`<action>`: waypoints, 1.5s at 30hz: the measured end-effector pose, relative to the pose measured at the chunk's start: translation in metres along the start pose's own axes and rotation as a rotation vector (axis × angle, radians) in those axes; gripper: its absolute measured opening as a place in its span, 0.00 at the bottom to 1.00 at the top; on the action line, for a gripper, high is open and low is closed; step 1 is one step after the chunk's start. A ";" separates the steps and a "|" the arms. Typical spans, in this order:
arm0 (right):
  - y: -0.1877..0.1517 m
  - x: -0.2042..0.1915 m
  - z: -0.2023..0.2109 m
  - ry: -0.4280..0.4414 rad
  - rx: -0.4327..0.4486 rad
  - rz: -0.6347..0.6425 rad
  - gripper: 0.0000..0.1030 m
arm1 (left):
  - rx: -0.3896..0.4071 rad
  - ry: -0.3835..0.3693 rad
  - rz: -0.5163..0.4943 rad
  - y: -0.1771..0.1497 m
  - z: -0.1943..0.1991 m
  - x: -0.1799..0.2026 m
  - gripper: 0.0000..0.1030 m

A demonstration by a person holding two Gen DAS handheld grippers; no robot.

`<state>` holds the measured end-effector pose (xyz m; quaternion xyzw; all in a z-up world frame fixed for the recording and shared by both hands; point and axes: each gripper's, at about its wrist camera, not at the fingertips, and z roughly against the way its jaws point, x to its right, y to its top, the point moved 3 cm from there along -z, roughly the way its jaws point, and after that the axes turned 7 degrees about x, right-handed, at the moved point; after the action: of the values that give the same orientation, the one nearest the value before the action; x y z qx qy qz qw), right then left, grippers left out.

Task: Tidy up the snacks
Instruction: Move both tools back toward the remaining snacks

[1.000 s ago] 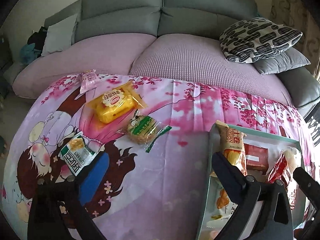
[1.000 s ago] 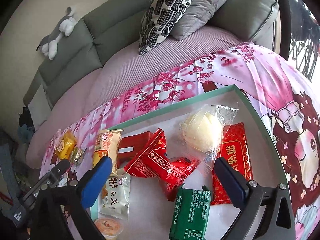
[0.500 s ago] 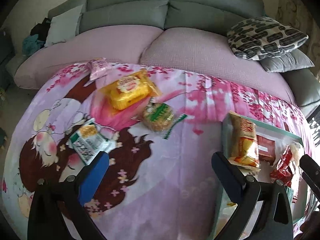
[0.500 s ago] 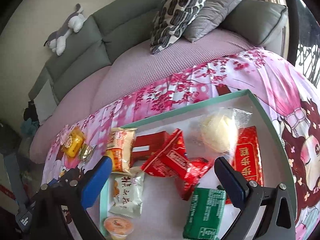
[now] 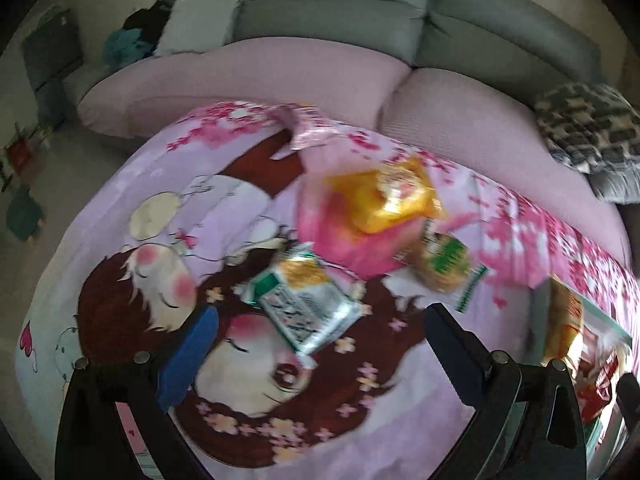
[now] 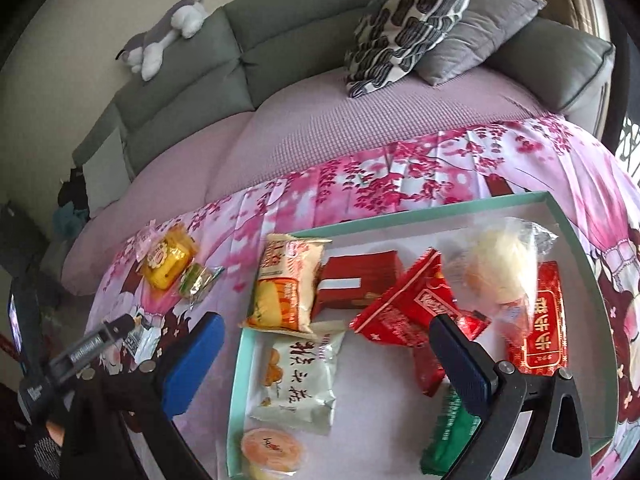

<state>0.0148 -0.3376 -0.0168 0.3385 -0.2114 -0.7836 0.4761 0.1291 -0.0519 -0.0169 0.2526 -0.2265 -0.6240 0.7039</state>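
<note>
claws, left (image 5: 316,356) and right (image 6: 326,364), gape over loose snacks and tray (image 6: 440,210).

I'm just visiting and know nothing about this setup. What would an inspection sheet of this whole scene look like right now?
Surface: cartoon-print pink cloth spread flat, with a mint-rimmed tray on it.
Job's things: in the tray, several snack packs, including a red pouch, a green pack and a jelly cup. Loose on the cloth: yellow pack, green-labelled cookie, silver-green packet, pink packet.
Clutter: nothing seen.
Grippers: left gripper open, empty, above the silver-green packet; right gripper open, empty, over the tray.
Cables: nothing seen.
Surroundings: grey sofa, patterned cushion, plush toy.
</note>
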 end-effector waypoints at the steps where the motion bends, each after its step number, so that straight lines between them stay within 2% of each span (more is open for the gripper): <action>1: -0.001 -0.003 -0.001 0.002 -0.004 0.007 1.00 | -0.004 0.005 0.012 0.001 -0.001 -0.005 0.99; 5: -0.005 -0.014 -0.004 0.013 -0.010 0.027 1.00 | -0.013 0.006 0.054 0.007 -0.004 -0.023 0.99; 12: -0.006 -0.037 -0.002 0.020 0.029 0.062 1.00 | -0.001 0.031 0.109 0.020 -0.006 -0.064 0.99; 16: -0.009 -0.052 -0.008 0.045 0.017 0.069 1.00 | 0.007 0.051 0.134 0.025 -0.007 -0.089 0.99; 21: -0.014 -0.078 -0.014 0.079 0.006 0.107 1.00 | -0.021 0.041 0.171 0.023 -0.016 -0.107 0.99; 27: -0.026 -0.113 -0.032 0.141 -0.056 0.141 1.00 | -0.052 0.011 0.178 0.019 -0.027 -0.107 0.99; 33: -0.030 -0.138 -0.050 0.161 -0.081 0.196 1.00 | -0.075 -0.037 0.172 0.014 -0.037 -0.096 0.99; 39: -0.022 -0.140 -0.067 0.144 -0.103 0.226 1.00 | -0.116 -0.116 0.171 0.007 -0.049 -0.076 0.99; 45: -0.020 -0.142 -0.077 0.126 -0.119 0.253 1.00 | -0.116 -0.108 0.154 0.006 -0.058 -0.058 0.99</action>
<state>0.1042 -0.2026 -0.0358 0.3287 -0.1756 -0.7056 0.6027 0.1633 0.0109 -0.0582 0.1594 -0.2463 -0.5930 0.7499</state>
